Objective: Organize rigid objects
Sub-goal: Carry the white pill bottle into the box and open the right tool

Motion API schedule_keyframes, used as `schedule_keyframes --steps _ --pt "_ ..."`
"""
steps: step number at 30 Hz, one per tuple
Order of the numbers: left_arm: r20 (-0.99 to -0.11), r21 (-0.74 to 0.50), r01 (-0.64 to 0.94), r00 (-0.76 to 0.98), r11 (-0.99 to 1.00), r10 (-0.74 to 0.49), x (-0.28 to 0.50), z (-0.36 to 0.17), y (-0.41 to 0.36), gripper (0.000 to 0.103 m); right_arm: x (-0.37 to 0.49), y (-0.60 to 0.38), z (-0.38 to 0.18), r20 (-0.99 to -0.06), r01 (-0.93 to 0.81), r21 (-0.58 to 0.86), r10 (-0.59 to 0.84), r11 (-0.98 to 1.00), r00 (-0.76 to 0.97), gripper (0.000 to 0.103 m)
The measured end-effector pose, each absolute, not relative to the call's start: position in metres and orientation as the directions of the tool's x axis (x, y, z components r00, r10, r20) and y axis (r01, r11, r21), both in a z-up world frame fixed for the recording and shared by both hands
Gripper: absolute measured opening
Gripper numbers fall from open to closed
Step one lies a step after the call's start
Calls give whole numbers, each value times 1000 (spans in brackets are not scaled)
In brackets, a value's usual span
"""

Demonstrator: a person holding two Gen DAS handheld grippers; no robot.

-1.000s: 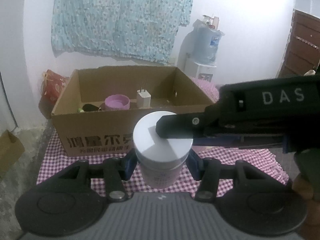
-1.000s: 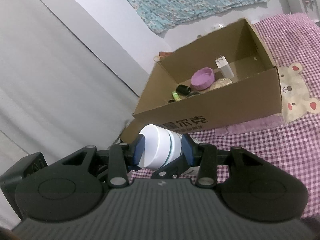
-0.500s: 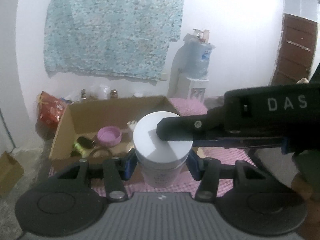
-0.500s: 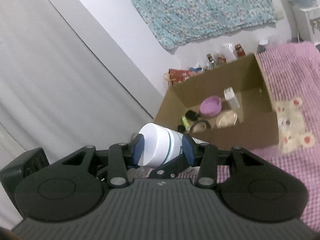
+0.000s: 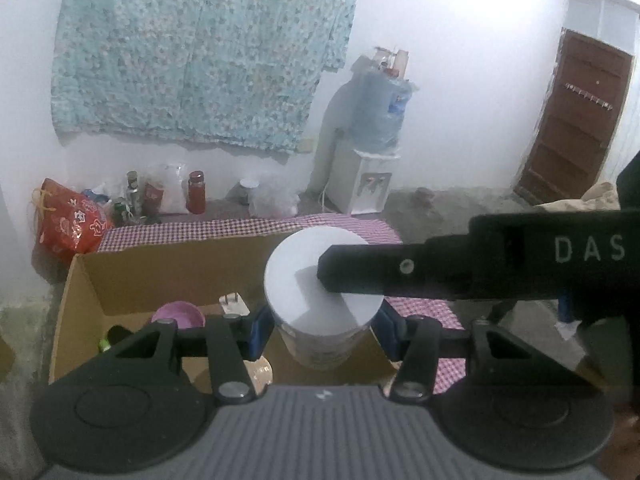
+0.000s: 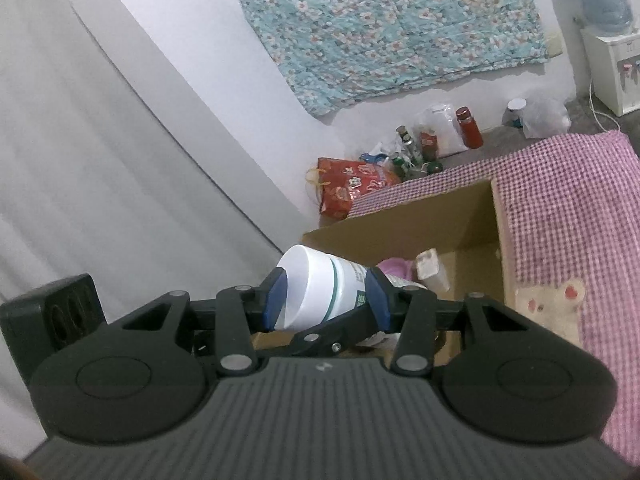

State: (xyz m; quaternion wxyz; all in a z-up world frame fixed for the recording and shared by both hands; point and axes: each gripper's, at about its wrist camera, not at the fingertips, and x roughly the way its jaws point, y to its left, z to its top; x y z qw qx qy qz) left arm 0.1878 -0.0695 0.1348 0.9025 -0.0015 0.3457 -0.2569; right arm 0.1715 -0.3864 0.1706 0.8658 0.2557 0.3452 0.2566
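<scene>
A white plastic jar [image 5: 320, 300] with a flat white lid is held by both grippers above the open cardboard box [image 5: 160, 268]. My left gripper [image 5: 322, 326] is shut on the jar's body. My right gripper [image 6: 326, 300] is shut on the same jar [image 6: 320, 284], lid end and top, and its finger crosses the lid in the left wrist view. The box [image 6: 440, 220] holds a purple bowl [image 5: 178, 314], a white plug adapter [image 5: 234, 304], and dark and green small items at its left.
The box stands on a pink checked cloth [image 6: 560, 200] with a bear print. Behind it on the floor are a red bag [image 5: 72, 220], bottles [image 5: 196, 196] and a water dispenser [image 5: 372, 160]. A brown door [image 5: 572, 120] is at the right.
Both grippers have risen and moved forward with the jar, from in front of the box's front wall to above the box interior. Both stay shut.
</scene>
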Motion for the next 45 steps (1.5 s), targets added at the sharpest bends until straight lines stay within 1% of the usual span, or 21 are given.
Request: schedule_keyframes --steps 3,9,14,22,24,28,30,33,36,40,45 --pt "-655 -173 452 611 875 -446 213 118 -81 54 201 -388 154 -485 -251 626 620 739 617 44" --pt "-721 -194 419 552 887 -419 253 74 -96 54 252 -388 102 -544 -195 636 612 747 573 44" --pt "-764 -194 408 508 892 -398 268 46 -101 54 273 -385 65 -587 -159 634 605 756 538 44" --pt "-793 -184 402 479 897 -377 274 26 -107 55 284 -379 44 -628 -153 592 572 791 528 44" --pt "-798 -176 398 478 900 -367 273 27 -110 60 284 -379 43 -624 -158 594 575 789 529 45" --pt "-802 -164 392 482 905 -354 271 27 -111 67 284 -379 43 -627 -154 582 562 798 539 47" --pt "-794 -161 395 492 904 -357 269 30 -112 78 282 -381 45 -628 -151 575 552 804 548 48" --pt "-773 -148 412 519 899 -365 261 38 -112 86 276 -386 49 -616 -150 573 544 806 569 50" --pt "-759 -120 414 547 903 -352 255 46 -112 90 268 -391 55 -601 -148 570 532 808 597 51" --pt "-753 -84 391 577 916 -316 242 60 -114 91 258 -398 67 -584 -144 566 518 812 625 51" --pt "-722 -49 374 627 926 -292 218 80 -117 94 233 -402 94 -546 -164 544 496 823 675 53"
